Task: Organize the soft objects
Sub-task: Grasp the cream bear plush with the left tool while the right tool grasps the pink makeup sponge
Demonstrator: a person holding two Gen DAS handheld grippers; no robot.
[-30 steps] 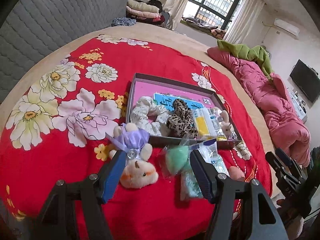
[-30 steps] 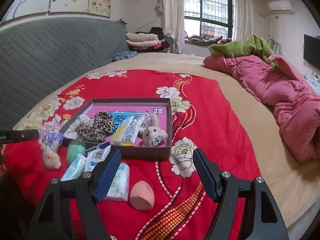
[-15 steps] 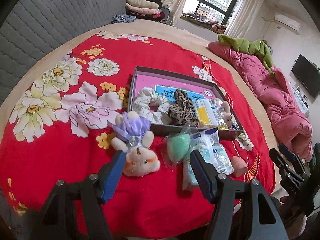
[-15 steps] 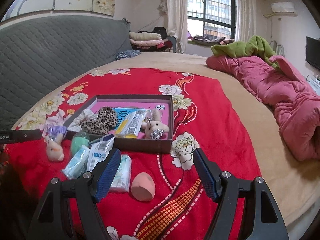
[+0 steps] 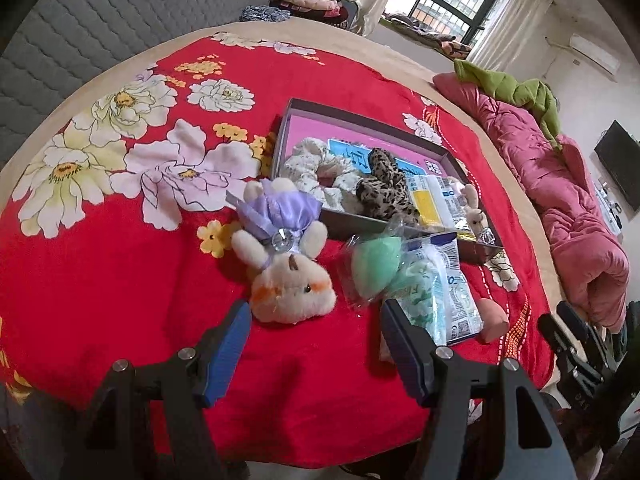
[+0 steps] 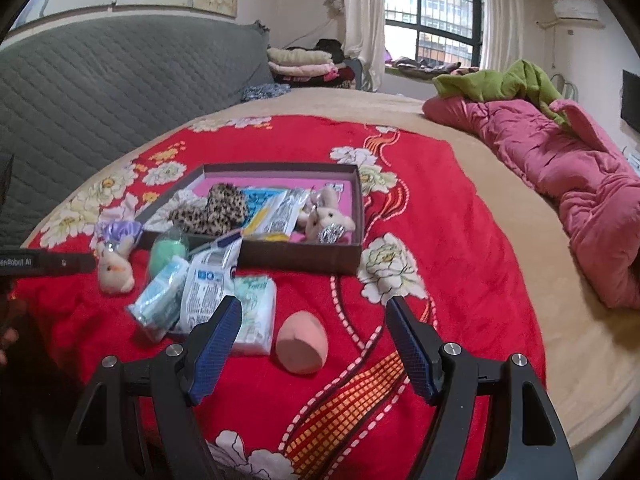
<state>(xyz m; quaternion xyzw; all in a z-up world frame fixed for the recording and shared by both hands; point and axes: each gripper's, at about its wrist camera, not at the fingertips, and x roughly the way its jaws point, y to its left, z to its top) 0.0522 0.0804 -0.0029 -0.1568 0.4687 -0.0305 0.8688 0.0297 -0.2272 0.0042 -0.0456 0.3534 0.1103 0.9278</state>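
A dark box with a pink floor sits on the red floral blanket, holding scrunchies, packets and a small plush bunny. In front of it lie a plush bunny in a purple dress, a bagged green sponge, tissue packets and a pink sponge. My left gripper is open, just short of the purple-dress bunny. My right gripper is open, just short of the pink sponge.
A grey quilted headboard runs along the left. A pink quilt with a green cloth lies on the right of the bed. Folded bedding is stacked by the window. The blanket's near edge drops off below the grippers.
Both grippers have drawn back and down toward the near edge of the bed, so the box and loose items sit higher in both views. Both stay open and empty.
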